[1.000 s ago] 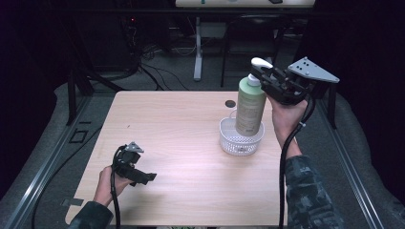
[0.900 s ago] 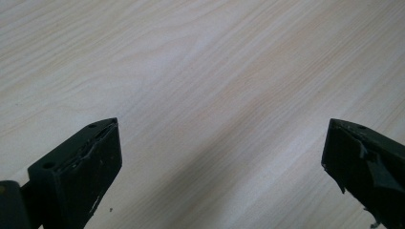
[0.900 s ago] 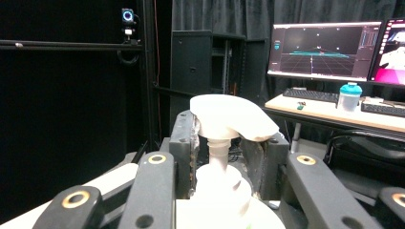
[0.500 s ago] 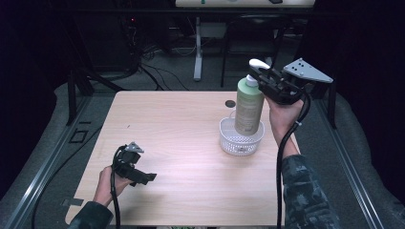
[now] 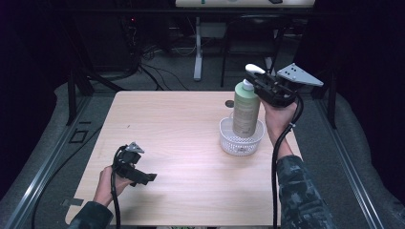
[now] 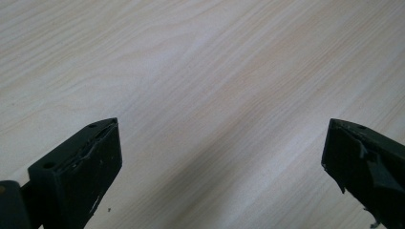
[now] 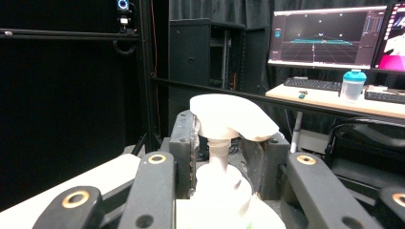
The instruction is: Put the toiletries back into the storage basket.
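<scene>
1. One green pump bottle [image 5: 246,110]: upright in the white mesh basket [image 5: 241,140].
2. Right gripper [image 5: 261,84]: jaws clamped on the bottle's pump neck, above the basket.
3. Left gripper [image 5: 143,177]: jaws spread wide and holding nothing, well apart from the basket, low over the table [image 5: 181,143].

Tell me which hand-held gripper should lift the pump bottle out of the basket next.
Right. The right hand-held gripper is already closed around the pump bottle at its neck, above the white basket. The left hand-held gripper sits open, low over the table's near left.

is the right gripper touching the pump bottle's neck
Touching. In the right gripper view the right gripper has both black jaws pressed against the white neck of the pump bottle, just under the pump head.
</scene>
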`<move>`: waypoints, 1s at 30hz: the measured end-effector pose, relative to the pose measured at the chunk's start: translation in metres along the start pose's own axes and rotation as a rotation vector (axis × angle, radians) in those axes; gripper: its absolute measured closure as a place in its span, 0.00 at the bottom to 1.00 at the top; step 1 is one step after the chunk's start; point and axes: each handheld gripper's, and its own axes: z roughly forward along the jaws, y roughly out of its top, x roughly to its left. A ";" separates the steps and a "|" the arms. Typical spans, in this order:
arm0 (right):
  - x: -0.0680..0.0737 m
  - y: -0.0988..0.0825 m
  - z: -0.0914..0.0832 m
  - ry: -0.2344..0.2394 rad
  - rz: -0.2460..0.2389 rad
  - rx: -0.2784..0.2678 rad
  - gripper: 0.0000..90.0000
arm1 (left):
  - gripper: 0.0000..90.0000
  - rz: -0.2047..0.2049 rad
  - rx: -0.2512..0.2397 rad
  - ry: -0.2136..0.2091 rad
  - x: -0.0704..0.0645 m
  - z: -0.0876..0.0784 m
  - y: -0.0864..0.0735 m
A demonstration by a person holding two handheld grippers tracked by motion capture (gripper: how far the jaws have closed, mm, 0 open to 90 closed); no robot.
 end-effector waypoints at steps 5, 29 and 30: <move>-0.002 -0.008 0.002 -0.003 0.011 0.007 0.74 | 0.00 -0.001 0.000 -0.002 0.000 0.000 0.000; -0.015 -0.053 0.007 -0.019 0.054 0.057 0.74 | 0.00 0.000 0.001 -0.003 0.000 0.000 0.000; -0.015 -0.053 0.007 -0.019 0.054 0.057 0.74 | 0.00 0.000 0.001 -0.003 0.000 0.000 0.000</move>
